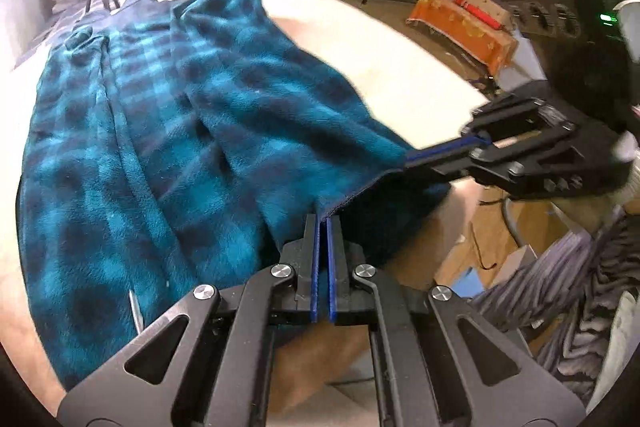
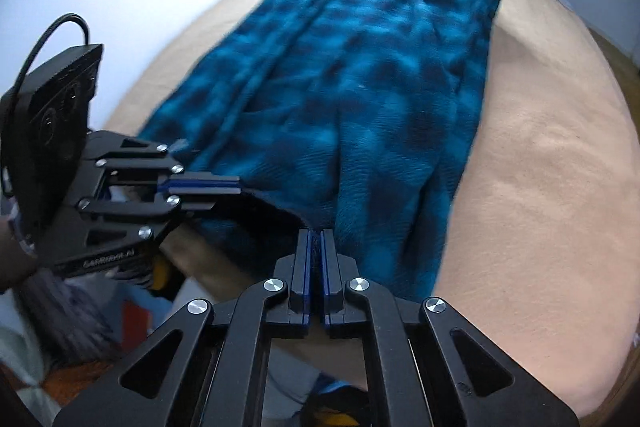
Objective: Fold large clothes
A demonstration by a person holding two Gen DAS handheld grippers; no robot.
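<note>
A long teal-and-navy checked fleece garment (image 1: 168,131) lies lengthwise on the bed with the beige cover (image 2: 540,187), running from the near edge toward twelve o'clock in both wrist views. The left gripper (image 1: 323,223) has its blue-lined fingers pressed together on the near hem of the garment. The right gripper (image 2: 316,233) is likewise clamped on the same hem, a little further along; in the left wrist view it reaches in from three o'clock, and in the right wrist view the left one comes in from nine o'clock.

The step in hand looks like carrying the near hem toward the far end to halve the length. To do it well, both grips should hold firm and rise together, keeping the hem taut and level between them so no sag forms. Travel straight toward twelve o'clock, then lay the hem edge to edge on the far end. The long creases running down the middle may need smoothing afterwards.
</note>
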